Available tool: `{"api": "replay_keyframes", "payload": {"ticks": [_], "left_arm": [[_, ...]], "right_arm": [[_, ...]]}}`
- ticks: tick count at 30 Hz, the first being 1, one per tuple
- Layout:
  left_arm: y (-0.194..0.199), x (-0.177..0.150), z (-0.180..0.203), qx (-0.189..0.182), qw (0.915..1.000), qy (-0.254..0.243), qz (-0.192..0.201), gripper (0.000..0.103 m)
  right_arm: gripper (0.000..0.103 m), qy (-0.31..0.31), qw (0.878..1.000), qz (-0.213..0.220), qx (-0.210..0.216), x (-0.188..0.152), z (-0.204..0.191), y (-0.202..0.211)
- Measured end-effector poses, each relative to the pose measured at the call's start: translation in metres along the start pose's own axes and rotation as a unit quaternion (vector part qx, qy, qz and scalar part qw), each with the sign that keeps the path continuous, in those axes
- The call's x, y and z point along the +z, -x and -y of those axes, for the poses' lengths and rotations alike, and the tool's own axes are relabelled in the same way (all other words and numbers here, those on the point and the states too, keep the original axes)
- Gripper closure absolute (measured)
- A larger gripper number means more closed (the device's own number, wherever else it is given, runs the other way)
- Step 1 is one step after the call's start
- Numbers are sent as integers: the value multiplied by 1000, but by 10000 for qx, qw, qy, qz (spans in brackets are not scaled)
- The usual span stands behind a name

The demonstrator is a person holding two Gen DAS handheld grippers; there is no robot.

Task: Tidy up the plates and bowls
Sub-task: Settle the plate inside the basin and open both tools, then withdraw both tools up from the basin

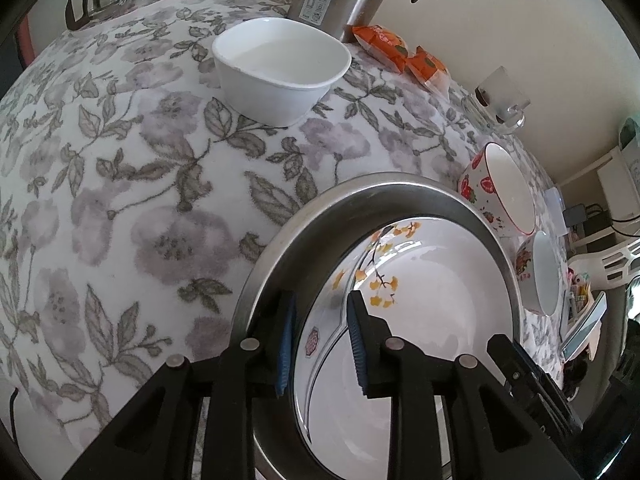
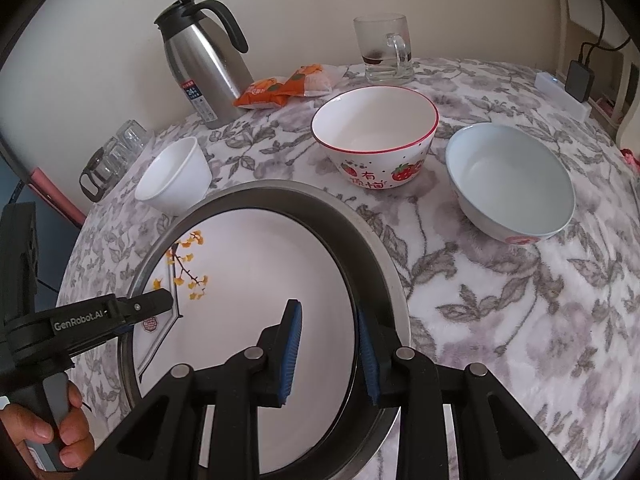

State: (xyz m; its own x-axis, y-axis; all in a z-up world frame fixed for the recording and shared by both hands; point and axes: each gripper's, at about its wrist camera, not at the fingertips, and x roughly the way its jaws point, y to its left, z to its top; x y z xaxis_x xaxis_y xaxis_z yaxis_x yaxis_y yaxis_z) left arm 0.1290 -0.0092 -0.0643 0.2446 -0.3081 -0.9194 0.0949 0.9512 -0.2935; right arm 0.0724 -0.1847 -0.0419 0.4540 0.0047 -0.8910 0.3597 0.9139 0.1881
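A: The left gripper (image 1: 320,336) had its pads spread astride the near-left rim of the steel tray (image 1: 404,186), one pad outside, one over the ginkgo plate (image 1: 420,292) lying in it. Nothing was pinched.

B: And the right gripper (image 2: 330,350)?

A: It straddled the tray's near-right rim likewise, jaws apart, not closed on metal. Holding both sides seemed meant to lift tray and plate level together.

B: Where were the bowls?

A: On the flowered surface (image 2: 500,300): the white bowl (image 2: 174,176) far left, the strawberry bowl (image 2: 374,136) beyond the tray, the pale blue bowl (image 2: 510,180) to the right, all apart from one another. None was stacked yet, so the sorting looked barely started.

B: Anything unclear?

A: The tray's near edge was hidden behind the gripper bodies, so whether the pads touched the rim couldn't be told. The thermos (image 2: 204,60), snack packets (image 2: 280,84) and glass mug (image 2: 386,48) stood at the far edge.
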Motion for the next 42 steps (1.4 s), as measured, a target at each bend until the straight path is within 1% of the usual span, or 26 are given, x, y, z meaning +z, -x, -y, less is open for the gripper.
{"api": "replay_keyframes", "payload": {"ticks": [6, 8, 9, 10, 12, 13, 16, 18, 20, 21, 22, 23, 25, 27, 28, 29, 31, 35, 38, 41, 42], "left_arm": [[2, 0, 5, 161, 9997, -188, 63, 74], [8, 1, 8, 251, 9990, -293, 239, 72], [14, 1, 13, 339, 9975, -424, 442, 71], [18, 1, 16, 394, 9962, -525, 568, 65], [24, 0, 21, 445, 9943, -653, 720, 59], [25, 0, 22, 418, 9941, -682, 730, 59], [26, 1, 23, 403, 9940, -688, 754, 59], [29, 2, 22, 418, 9937, -631, 824, 59], [31, 4, 19, 402, 9939, -521, 886, 54], [33, 4, 17, 398, 9939, -469, 912, 47], [35, 4, 16, 413, 9939, -412, 938, 42], [35, 4, 15, 426, 9938, -377, 956, 41], [36, 5, 12, 491, 9935, -307, 977, 41], [35, 6, 11, 568, 9933, -272, 968, 40], [35, 6, 9, 640, 9931, -246, 949, 38], [33, 5, 8, 701, 9929, -226, 934, 36], [31, 6, 5, 818, 9923, -160, 912, 26], [33, 7, -3, 903, 9909, 9, 996, 24], [36, 7, -6, 907, 9900, 75, 1075, 23], [37, 8, -7, 926, 9894, 88, 1119, 21], [38, 8, -7, 924, 9892, 93, 1134, 16]], "right_arm": [[72, -6, 10000, -37, 11, 0, -1, -2], [72, -3, 10000, -25, 12, 0, -1, -1], [72, -1, 10000, -6, -4, 0, -1, -1], [72, -1, 10000, 19, -8, 0, -1, 0], [72, -27, 10000, 51, -4, 0, 0, 2], [72, -32, 10000, 54, -1, 0, 0, 2], [72, -35, 9999, 101, -43, 1, 0, 5], [72, -26, 9997, 254, -65, 3, -1, 12], [71, -26, 9991, 423, -56, 4, -2, 20], [69, -25, 9985, 551, -70, 5, -3, 24], [62, -21, 9980, 619, -95, 5, -4, 26], [55, -11, 9978, 659, -121, 6, -5, 28], [49, 16, 9971, 745, -133, 7, -6, 30], [38, 26, 9969, 766, -157, 8, -8, 30], [35, 16, 9969, 768, -174, 8, -8, 29], [30, 2, 9970, 757, -189, 8, -8, 28], [26, -3, 9973, 712, -181, 6, -7, 26], [18, 23, 9978, 642, -167, 5, -8, 22], [0, 19, 9976, 641, -277, 5, -8, 22], [0, -78, 9969, 692, -354, 6, -3, 24], [0, -156, 9968, 692, -366, 7, 0, 24]]}}
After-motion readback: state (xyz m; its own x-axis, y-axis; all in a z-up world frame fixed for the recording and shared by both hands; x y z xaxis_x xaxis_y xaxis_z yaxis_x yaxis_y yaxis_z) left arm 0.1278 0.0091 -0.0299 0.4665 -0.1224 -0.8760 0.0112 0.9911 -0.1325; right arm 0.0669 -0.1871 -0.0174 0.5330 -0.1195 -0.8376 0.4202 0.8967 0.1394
